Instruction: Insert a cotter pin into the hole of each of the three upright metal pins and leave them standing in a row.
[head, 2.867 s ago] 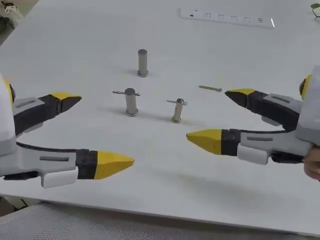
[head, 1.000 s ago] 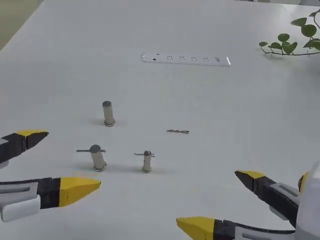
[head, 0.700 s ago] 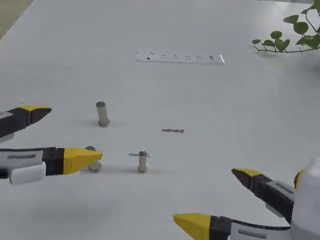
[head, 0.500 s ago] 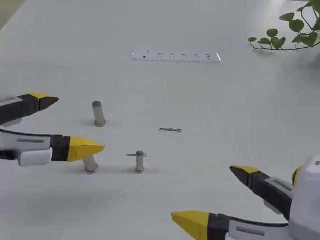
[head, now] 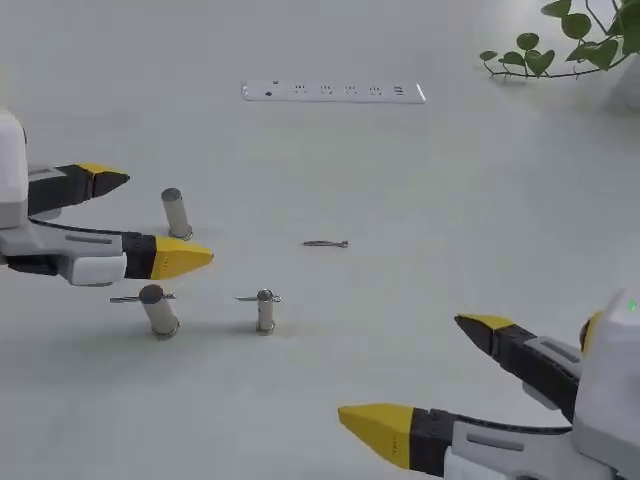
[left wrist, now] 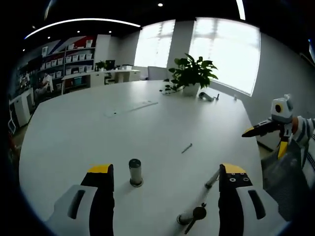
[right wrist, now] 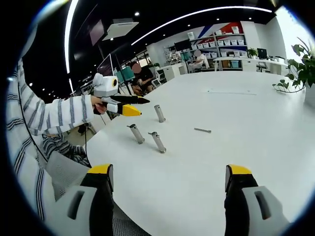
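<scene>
Three upright metal pins stand on the white table. The back pin (head: 176, 213) is bare; the front left pin (head: 157, 309) and the front right pin (head: 264, 310) each carry a cotter pin through the top. A loose cotter pin (head: 325, 243) lies flat to their right. My left gripper (head: 170, 218) is open, its jaws flanking the bare pin (left wrist: 135, 172) from the left; whether they are level with it or above it I cannot tell. My right gripper (head: 399, 367) hangs open and empty at the near right, well short of the pins (right wrist: 157, 141).
A white power strip (head: 333, 92) lies at the back of the table. A potted plant (head: 560, 40) trails leaves at the far right corner. Bare tabletop lies around the loose cotter pin (right wrist: 202, 130).
My left gripper has moved away from the front left pin and back toward the bare pin. The right gripper has barely moved. The head camera has tilted, shifting the whole scene.
</scene>
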Motion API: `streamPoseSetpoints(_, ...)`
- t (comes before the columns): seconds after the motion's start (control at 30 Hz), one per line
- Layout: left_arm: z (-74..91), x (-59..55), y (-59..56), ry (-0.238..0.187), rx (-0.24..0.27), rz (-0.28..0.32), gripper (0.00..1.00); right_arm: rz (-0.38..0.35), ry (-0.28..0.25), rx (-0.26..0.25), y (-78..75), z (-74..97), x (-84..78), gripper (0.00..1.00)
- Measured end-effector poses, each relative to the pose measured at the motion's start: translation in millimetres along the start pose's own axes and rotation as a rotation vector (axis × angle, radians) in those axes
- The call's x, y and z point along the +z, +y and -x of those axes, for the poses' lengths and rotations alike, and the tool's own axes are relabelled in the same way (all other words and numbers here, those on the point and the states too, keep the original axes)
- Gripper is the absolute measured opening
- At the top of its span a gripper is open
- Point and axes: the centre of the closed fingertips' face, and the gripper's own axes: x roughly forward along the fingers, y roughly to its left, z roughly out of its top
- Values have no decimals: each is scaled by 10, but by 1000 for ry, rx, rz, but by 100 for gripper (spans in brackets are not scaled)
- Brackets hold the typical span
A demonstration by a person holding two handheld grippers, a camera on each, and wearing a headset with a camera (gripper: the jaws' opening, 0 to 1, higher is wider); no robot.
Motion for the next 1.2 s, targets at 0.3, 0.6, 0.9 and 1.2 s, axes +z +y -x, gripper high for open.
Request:
streamPoseSetpoints(0.3, -174, -177, 166, 66, 22, -5, 73, -11, 14, -12, -52, -26, -36, 92)
streamPoseSetpoints(0.6, -299, -263, 382, 86, 62, -13, 60, 6, 18, -31, -110, -27, -33, 92)
streamPoseSetpoints(0.9, -418, -292, 467, 94, 78, -8, 39, 2, 32, -34, -112, -33, -81, 91)
streamPoseSetpoints(1.2, -499, -304, 570, 85, 130, -37, 27, -4, 35, -32, -96, -61, -94, 90)
